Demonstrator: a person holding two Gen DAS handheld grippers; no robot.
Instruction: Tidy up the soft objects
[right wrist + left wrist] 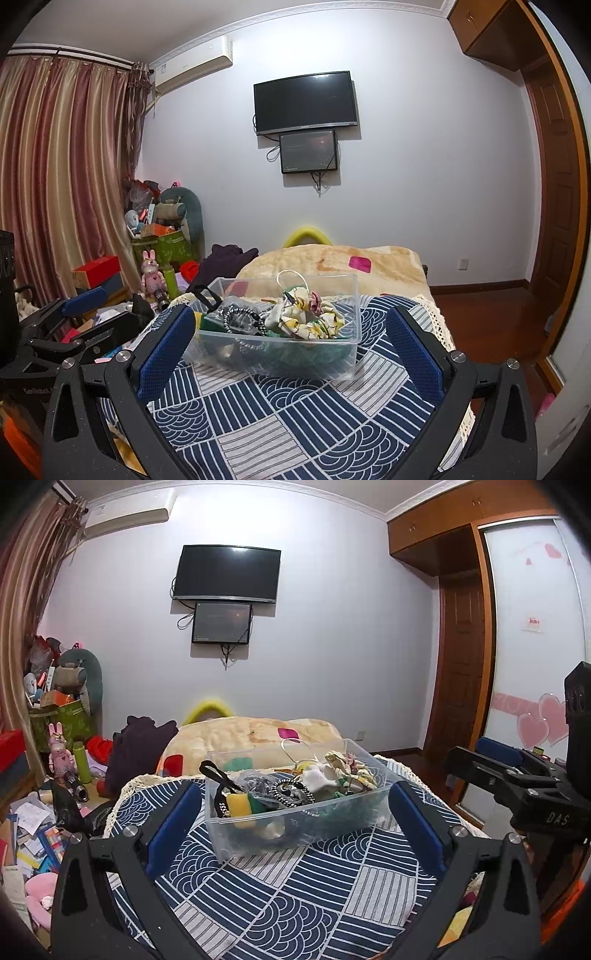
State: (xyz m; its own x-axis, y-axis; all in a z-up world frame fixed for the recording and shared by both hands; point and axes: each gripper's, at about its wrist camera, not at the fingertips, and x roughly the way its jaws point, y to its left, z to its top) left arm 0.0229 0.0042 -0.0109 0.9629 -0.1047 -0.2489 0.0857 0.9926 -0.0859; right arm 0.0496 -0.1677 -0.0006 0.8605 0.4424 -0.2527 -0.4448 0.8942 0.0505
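Observation:
A clear plastic bin (258, 834) stands on a blue-and-white patterned cloth (295, 897); it also shows in the right wrist view (343, 354). It holds a floral scrunchie (321, 323), a yellow-green sponge (240, 805), a beaded black-and-white band (291, 794), a black strap (218, 775) and other small soft items. My left gripper (293, 808) is open and empty, its fingers either side of the bin's near end. My right gripper (290, 332) is open and empty, in front of the bin. The right gripper shows at the right edge of the left wrist view (517, 775).
A beige blanket (251, 738) with a pink item (288, 733) lies behind the bin. Cluttered papers, a rabbit toy (59, 753) and boxes fill the floor at left. A wardrobe (532, 635) and a wooden door stand at right. A television (226, 574) hangs on the far wall.

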